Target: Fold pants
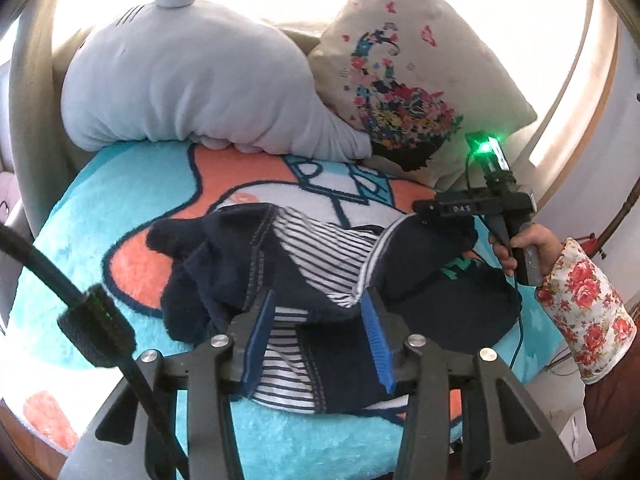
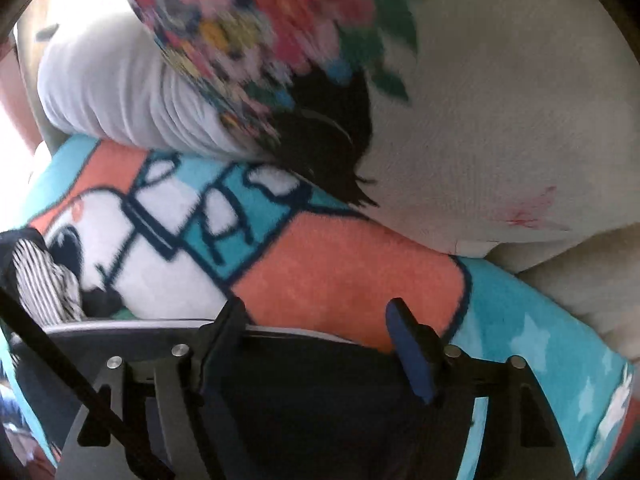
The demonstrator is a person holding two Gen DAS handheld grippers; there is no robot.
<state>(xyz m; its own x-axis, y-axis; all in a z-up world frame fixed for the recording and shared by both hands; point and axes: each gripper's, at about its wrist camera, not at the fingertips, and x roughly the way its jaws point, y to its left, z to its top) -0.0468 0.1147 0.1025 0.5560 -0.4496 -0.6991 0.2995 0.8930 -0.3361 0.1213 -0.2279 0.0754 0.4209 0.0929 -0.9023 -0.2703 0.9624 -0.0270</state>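
Dark navy pants [image 1: 320, 264] with a striped lining lie crumpled on a turquoise and orange blanket [image 1: 120, 208]. My left gripper [image 1: 318, 312] is open, its blue pads on either side of a fold of the pants near the striped part. My right gripper [image 1: 444, 222] shows at the right of the left wrist view, low over the pants' far right edge. In the right wrist view my right gripper [image 2: 316, 312] is open, with dark pants fabric [image 2: 320, 380] between and under its fingers. Striped lining [image 2: 44, 284] shows at the left there.
A grey plush pillow [image 1: 192, 80] and a cream floral cushion [image 1: 412, 60] lean at the back of the blanket. The person's hand in a floral sleeve [image 1: 584, 304] holds the right gripper at the right. A black cable [image 1: 60, 280] crosses the lower left.
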